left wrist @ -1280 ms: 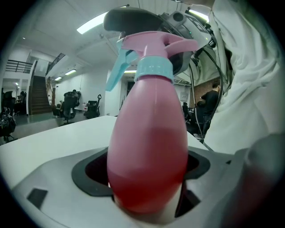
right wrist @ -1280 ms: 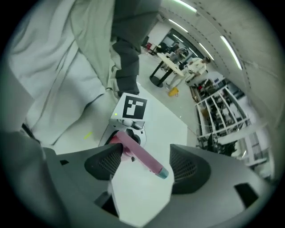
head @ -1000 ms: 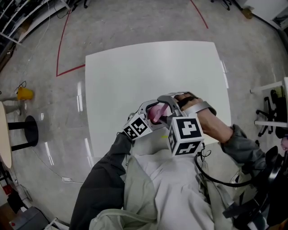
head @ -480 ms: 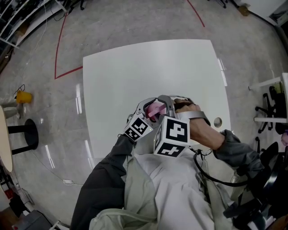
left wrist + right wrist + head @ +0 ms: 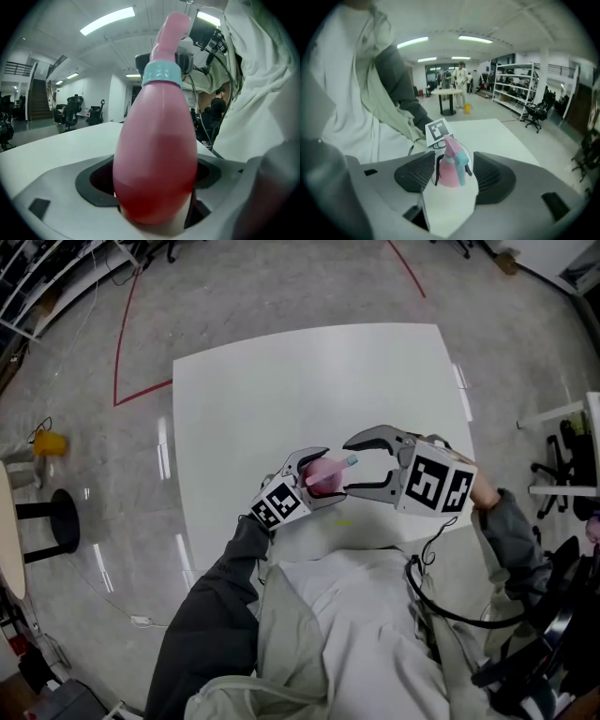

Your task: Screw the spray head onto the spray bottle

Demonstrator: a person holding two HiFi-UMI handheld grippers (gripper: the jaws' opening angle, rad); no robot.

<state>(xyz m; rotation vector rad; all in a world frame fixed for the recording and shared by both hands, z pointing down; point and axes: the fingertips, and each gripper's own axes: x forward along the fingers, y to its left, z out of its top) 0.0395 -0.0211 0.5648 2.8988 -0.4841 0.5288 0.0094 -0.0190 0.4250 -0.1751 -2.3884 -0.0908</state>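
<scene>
A pink spray bottle is held above the near edge of the white table, with my left gripper shut on its body. In the left gripper view the bottle fills the space between the jaws; a teal collar and the pink spray head sit on top. My right gripper reaches in from the right. It is open, and its jaws have just been closing a little. The teal trigger lies between them, clear of both pads. The right gripper view shows bottle and head ahead of those jaws.
The person's jacket and sleeves crowd the near table edge. A black stool and a yellow object stand on the floor at left, beside a red floor line. Chairs and gear stand at the right.
The right gripper has rolled and swung out from over the bottle to its right, so its marker cube now sits to the right. The left gripper and bottle have stayed put.
</scene>
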